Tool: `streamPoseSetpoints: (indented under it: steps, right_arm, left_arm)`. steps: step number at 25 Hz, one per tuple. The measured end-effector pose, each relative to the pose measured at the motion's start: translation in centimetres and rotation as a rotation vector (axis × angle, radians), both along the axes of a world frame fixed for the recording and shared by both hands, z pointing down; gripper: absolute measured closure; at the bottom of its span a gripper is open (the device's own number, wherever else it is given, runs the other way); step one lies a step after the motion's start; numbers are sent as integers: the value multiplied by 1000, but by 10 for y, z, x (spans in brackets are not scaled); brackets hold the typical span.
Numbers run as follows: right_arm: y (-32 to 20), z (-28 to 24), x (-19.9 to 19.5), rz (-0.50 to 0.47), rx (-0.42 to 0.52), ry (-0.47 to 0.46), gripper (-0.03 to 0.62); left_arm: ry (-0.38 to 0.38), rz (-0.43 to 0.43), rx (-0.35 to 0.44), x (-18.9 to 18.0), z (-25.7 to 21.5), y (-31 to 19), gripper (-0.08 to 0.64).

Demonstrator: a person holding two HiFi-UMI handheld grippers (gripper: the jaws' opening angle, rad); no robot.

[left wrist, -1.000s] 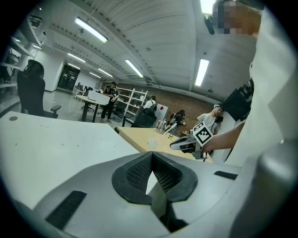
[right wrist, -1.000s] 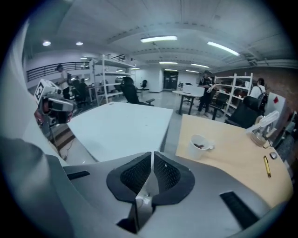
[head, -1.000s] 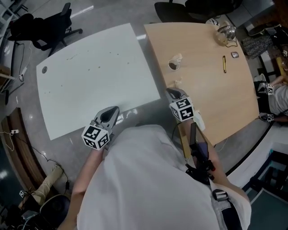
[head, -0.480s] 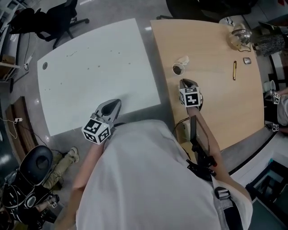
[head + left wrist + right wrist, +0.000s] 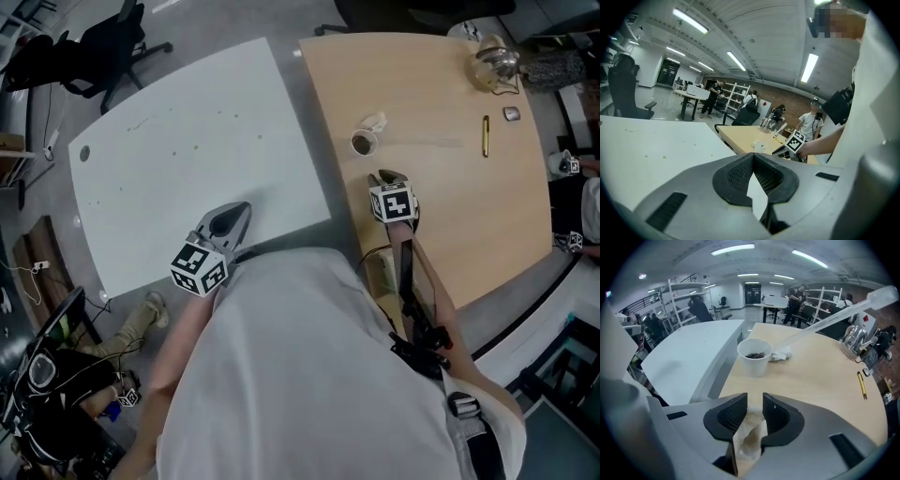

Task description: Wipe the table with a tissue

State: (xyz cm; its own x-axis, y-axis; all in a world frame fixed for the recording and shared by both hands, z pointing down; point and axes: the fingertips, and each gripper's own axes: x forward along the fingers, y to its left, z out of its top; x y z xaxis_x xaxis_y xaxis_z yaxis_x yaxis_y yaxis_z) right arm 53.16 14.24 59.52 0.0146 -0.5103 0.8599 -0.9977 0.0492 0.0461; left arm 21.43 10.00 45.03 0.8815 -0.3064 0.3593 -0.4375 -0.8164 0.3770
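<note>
A crumpled, off-white tissue [image 5: 749, 439] sits low between the dark ribbed pads of the right gripper [image 5: 754, 399] as its jaws are opening, with a narrow gap at the tips; whether the pads touch the soft paper cannot be made out. From the head view the tissue is hidden beneath the right gripper [image 5: 385, 176], which points steeply down at the pale wooden table [image 5: 450, 216] near its left edge. Just beyond stands a white paper cup [image 5: 754, 357] with something dark in the bottom, and beside it a second small wad of paper [image 5: 780, 355]. Farther off on the smooth wood grain lie a yellow pen [image 5: 861, 384] and a shiny teapot [image 5: 853, 345] – its far side cut off by the curved edge of the view. A pale translucent bar [image 5: 834, 317] slants across the right gripper view; what it is cannot be told. The left gripper [image 5: 753, 155] is empty, its grey jaws closed tip to tip, and it hangs over the near edge of a matte white table [image 5: 187, 187] dotted with a few small specks. The person's white shirt [image 5: 309, 375] fills the lower head view – hiding both forearms in part and the floor below. A black office chair [image 5: 103, 47] is cropped at the top-left corner.
</note>
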Motion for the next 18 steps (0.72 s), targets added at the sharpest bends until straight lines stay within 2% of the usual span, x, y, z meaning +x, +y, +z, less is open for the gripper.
streamPoseSetpoints:
  steps: [3,6,9,14,18]
  right_arm:
    - [10,-3,-3,21,22,-5,511]
    - [20,-6,-3,2,30,22,509]
    - [31,0,-4,-5,0,40,505]
    - [48,10,0,44,-30,41,500]
    - [57,15,0,-16,-68,77,486]
  left_arm:
    - [-2,29,7,3,0,-8,554]
    - [5,57,10,10,-3,-12,554]
    - [1,79,0,12,-1,-12,554]
    - [0,98,-16,12,3,-14,554]
    - [-2,112,-16,12,3,-16,554]
